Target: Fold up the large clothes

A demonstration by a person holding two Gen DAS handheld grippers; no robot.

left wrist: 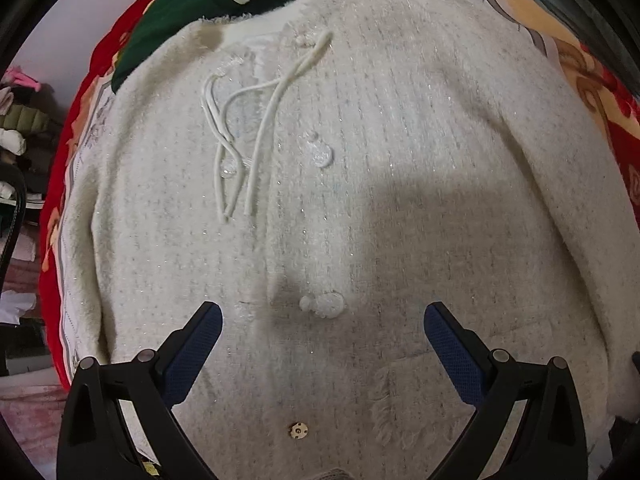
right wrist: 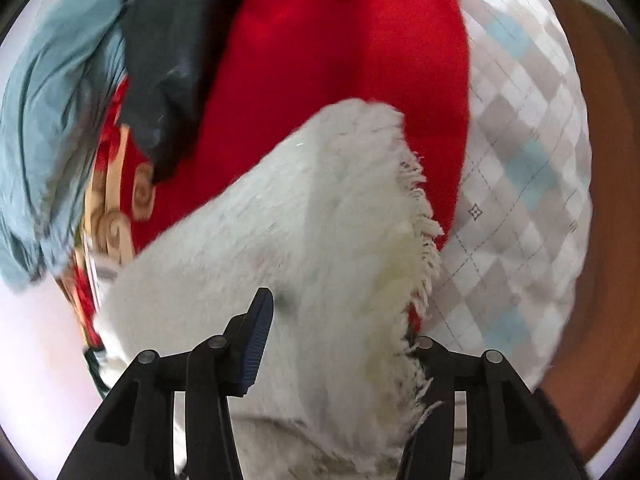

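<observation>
A fluffy cream-white cardigan (left wrist: pixel 360 168) lies spread flat, front up, with white drawstrings (left wrist: pixel 256 128) near the collar and pearl buttons (left wrist: pixel 324 304) down the middle. My left gripper (left wrist: pixel 323 320) hovers open over its lower front, blue pads wide apart, holding nothing. In the right wrist view a fringed end of the same white garment (right wrist: pixel 320 240) lies between the fingers of my right gripper (right wrist: pixel 336 320). The left blue pad (right wrist: pixel 258 344) shows; the right finger is hidden behind the cloth. The view is blurred.
A red floral blanket (left wrist: pixel 60 200) covers the bed under the cardigan. A dark green garment with white stripes (left wrist: pixel 200 4) lies beyond the collar. In the right wrist view lie a red cloth (right wrist: pixel 340 48), a dark garment (right wrist: pixel 172 64), a blue-grey garment (right wrist: pixel 48 128) and a checked quilt (right wrist: pixel 520 184).
</observation>
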